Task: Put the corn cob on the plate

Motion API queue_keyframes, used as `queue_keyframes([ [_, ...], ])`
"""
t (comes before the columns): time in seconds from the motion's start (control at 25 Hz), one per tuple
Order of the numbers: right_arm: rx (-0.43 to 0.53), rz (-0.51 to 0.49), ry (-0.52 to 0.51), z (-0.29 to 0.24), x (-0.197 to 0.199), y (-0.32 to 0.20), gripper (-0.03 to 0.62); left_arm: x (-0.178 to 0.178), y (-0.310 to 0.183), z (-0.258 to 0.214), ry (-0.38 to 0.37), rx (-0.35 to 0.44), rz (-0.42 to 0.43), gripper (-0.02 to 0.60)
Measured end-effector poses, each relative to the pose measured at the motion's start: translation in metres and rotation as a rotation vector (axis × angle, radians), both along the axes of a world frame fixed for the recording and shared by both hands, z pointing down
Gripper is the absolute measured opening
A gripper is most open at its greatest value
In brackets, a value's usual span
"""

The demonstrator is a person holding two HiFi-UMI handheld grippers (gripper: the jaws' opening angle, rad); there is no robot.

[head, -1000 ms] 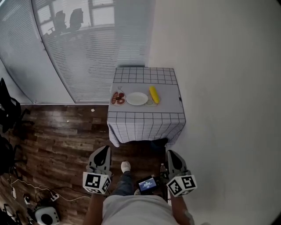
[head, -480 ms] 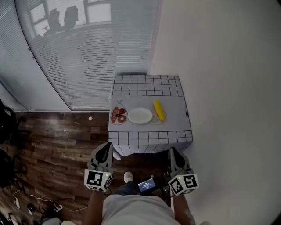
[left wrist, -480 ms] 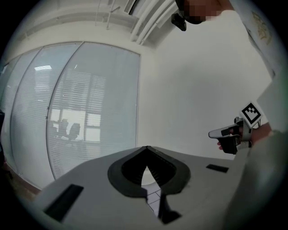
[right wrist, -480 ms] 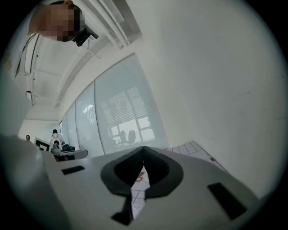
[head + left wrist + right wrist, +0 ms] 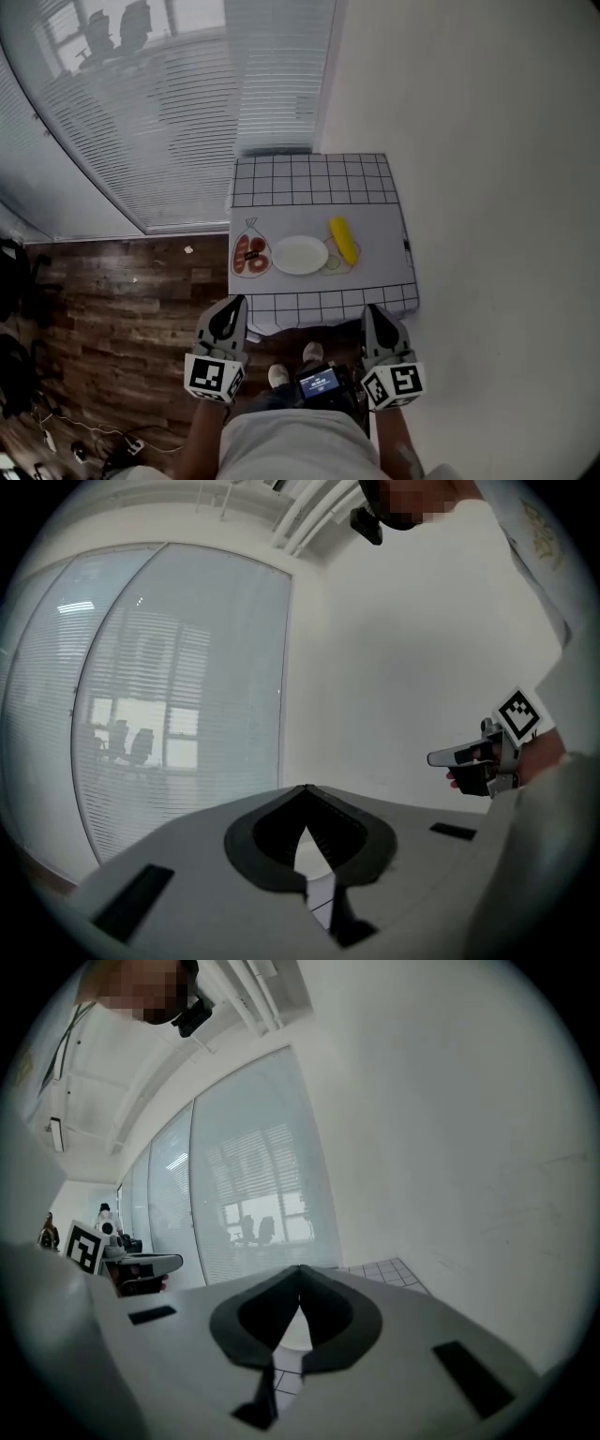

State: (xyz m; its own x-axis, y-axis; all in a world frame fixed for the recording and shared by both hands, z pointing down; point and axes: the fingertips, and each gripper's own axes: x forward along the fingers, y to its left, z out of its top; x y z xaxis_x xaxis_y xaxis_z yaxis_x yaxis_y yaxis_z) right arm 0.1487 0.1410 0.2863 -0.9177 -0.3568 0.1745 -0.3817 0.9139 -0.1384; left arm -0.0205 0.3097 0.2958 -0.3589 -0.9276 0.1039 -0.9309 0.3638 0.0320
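Observation:
A yellow corn cob [image 5: 343,240] lies on the small table [image 5: 319,183] with a grid-patterned cloth, just right of a white plate [image 5: 300,254]. Both grippers are held near the table's front edge, short of the objects. My left gripper [image 5: 232,315] is shut with nothing in it, at the table's front left corner. My right gripper [image 5: 376,320] is also shut and empty, at the front right. In the left gripper view the jaws [image 5: 307,803] meet at their tips; the right gripper view shows the same [image 5: 299,1282].
A clear bag of reddish food [image 5: 251,254] lies left of the plate. A white wall [image 5: 487,187] runs along the table's right side and blinds [image 5: 169,112] stand behind it. Wood floor [image 5: 122,309] lies to the left, with cables at the lower left.
The person has walked toward the table: it now sits closer and lower in the head view, and both shut grippers have come up to its front edge.

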Motion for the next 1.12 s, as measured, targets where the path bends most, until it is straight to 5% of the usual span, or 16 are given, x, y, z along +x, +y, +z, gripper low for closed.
queue_keyframes([
  [0.6, 0.041, -0.148, 0.146, 0.043, -0.104, -0.09, 0.006, -0.081, -0.102, 0.013, 0.012, -0.087, -0.046, 0.008],
  [1.12, -0.036, -0.071, 0.358, 0.127, -0.111, -0.157, 0.006, -0.085, -0.208, 0.06, -0.015, -0.248, 0.128, 0.008],
])
